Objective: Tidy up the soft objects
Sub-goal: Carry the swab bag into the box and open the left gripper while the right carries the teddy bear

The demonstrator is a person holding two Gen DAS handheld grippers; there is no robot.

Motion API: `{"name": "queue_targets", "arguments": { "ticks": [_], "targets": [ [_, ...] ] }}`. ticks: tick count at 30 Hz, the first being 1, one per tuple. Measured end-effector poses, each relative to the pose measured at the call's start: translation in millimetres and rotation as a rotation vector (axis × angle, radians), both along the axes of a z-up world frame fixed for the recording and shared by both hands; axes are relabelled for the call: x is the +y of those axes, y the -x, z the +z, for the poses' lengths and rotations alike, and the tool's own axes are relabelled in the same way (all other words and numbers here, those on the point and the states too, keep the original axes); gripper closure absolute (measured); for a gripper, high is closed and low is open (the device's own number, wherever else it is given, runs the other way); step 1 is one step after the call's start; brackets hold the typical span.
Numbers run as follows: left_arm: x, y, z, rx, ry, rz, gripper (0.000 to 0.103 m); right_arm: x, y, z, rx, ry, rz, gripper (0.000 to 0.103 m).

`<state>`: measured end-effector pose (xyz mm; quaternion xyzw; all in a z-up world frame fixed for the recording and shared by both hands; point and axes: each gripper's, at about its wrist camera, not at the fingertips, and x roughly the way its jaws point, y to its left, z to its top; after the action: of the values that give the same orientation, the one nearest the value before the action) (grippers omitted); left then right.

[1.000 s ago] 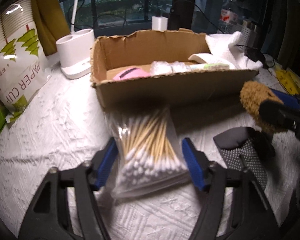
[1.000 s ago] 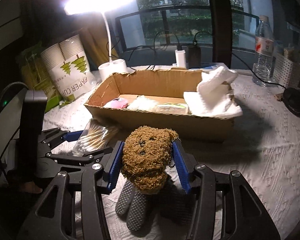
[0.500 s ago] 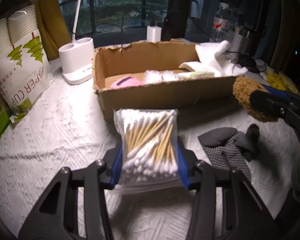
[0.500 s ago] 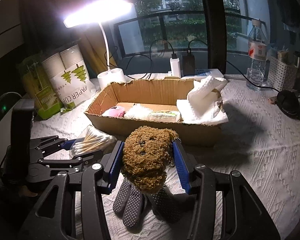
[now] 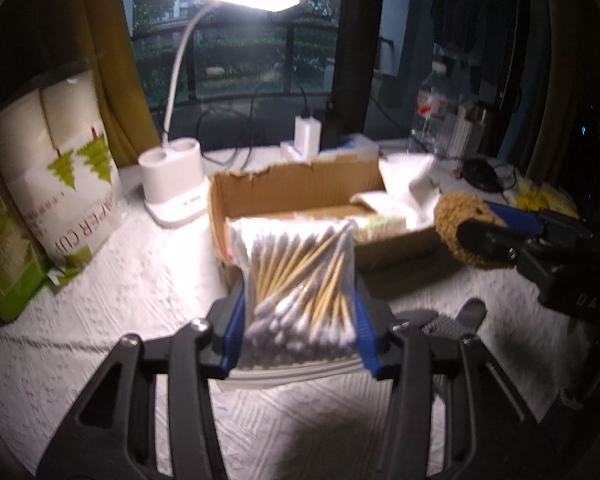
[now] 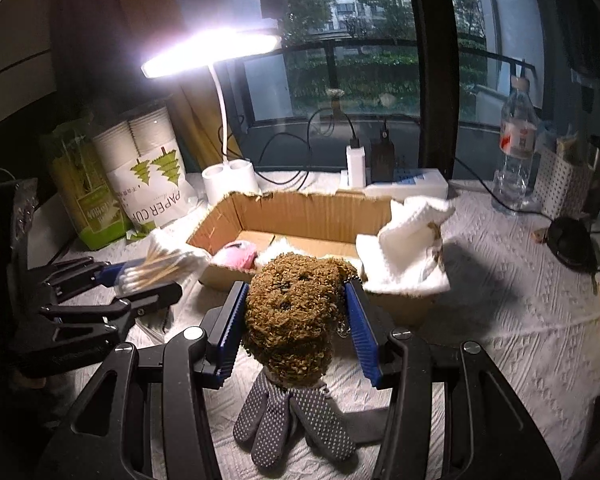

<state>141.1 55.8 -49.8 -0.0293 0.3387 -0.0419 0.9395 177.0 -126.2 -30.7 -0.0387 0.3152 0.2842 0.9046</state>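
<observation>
I hold the bag of cotton swabs [image 5: 300, 280] clamped in my left gripper [image 5: 300, 336] and the plush toy [image 6: 294, 312] pinched in my right gripper [image 6: 296, 328], both lifted short of the cardboard box [image 6: 312, 216] ahead; the slick bag could slip free.

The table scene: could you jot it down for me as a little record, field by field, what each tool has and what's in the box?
left tool: shut on bag of cotton swabs, lifted in front of the box
right tool: shut on brown plush toy, held above the table
cardboard box: open, holds a pink item and a white cloth draped over its right end
grey dotted glove: lying on the white tablecloth below the plush
desk lamp: on, behind the box
</observation>
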Motion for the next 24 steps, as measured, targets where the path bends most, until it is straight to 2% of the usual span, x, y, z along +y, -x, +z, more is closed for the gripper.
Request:
{"name": "queue_targets", "arguments": {
  "ticks": [14, 24],
  "targets": [
    [8.3, -12.0, 31.1, -0.091, -0.001, 0.015, 0.055, 13.9, -16.8, 21.6, -0.053, -0.001, 0.025, 0.051],
    [14.3, -33.4, 47.2, -0.146, 0.003, 0.022, 0.055, 25.6, -35.4, 25.1, -0.070, -0.001, 0.042, 0.051]
  ]
}}
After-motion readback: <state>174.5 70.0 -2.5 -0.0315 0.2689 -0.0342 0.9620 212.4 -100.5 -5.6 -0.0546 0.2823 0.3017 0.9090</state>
